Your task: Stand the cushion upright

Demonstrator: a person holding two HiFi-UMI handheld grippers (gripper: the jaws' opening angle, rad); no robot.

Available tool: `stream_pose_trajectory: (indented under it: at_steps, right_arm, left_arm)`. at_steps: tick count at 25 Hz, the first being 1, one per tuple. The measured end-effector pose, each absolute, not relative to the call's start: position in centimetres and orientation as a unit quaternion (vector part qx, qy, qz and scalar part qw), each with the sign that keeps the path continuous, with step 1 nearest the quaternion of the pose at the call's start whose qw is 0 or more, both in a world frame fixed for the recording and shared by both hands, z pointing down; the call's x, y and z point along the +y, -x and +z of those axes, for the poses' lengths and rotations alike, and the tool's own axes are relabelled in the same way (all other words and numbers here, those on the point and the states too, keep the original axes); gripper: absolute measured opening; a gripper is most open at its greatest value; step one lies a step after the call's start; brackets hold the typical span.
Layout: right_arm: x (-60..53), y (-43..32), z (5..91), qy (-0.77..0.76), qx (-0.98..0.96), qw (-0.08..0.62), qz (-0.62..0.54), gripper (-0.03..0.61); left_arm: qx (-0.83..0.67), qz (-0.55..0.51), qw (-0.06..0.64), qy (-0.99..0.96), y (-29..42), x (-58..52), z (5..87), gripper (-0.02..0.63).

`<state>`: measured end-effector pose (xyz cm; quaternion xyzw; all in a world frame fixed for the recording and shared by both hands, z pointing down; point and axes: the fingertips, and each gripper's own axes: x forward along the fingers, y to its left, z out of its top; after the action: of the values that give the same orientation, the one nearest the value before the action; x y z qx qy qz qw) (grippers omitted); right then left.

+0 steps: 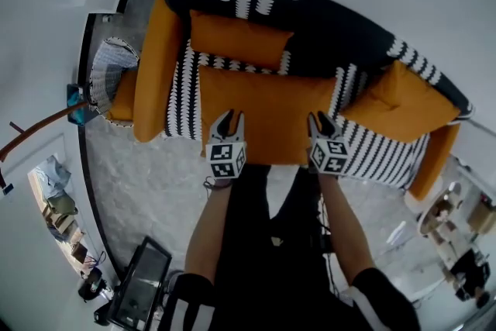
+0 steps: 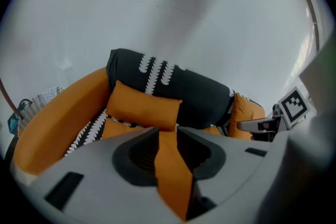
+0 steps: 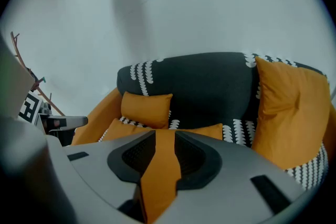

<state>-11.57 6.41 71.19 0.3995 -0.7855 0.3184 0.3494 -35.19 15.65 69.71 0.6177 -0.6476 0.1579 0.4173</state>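
1. My left tongs (image 2: 168, 131) are spread. The orange of the cushion (image 1: 267, 114) fills the gap between the jaws, but I judge they are not pinching it yet.
2. My right tongs (image 3: 165, 134) are the same: jaws apart, cushion cloth showing between them, no grip I would vouch for.
3. Both pairs sit at the cushion's near edge, one toward each end. The cushion lies flat on the sofa seat (image 1: 183, 101) and stretches away from the tips.
4. So none of the job is done: the grip, the lift and propping it upright are all left.
5. Beyond the tips, a smaller cushion (image 1: 240, 39) rests against the black backrest (image 1: 333, 35). Far off to the right of my right tongs, a third cushion (image 1: 407, 101) leans in the corner.
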Motion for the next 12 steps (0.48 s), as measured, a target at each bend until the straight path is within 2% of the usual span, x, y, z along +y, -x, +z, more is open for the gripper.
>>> stream_pose_trajectory:
  at_steps: [2,7,12]
  right_arm:
    - [7.0,11.4,73.0,-0.394,-0.779,0.365,0.324,0.112]
    - [7.3,11.4,77.5,-0.381,-0.758,0.4,0.347,0.184]
    - [8.7,10.3,81.0,-0.381,-0.725,0.451,0.355,0.202]
  left_arm:
    - [-0.642,0.17,0.434,-0.608,35.2,16.5,71.8,0.103]
    - [-0.631,0.207,0.464,-0.586,35.9,18.0,77.3,0.149]
    - [-0.626,0.219,0.496,-0.56,36.7,19.9,80.7,0.167]
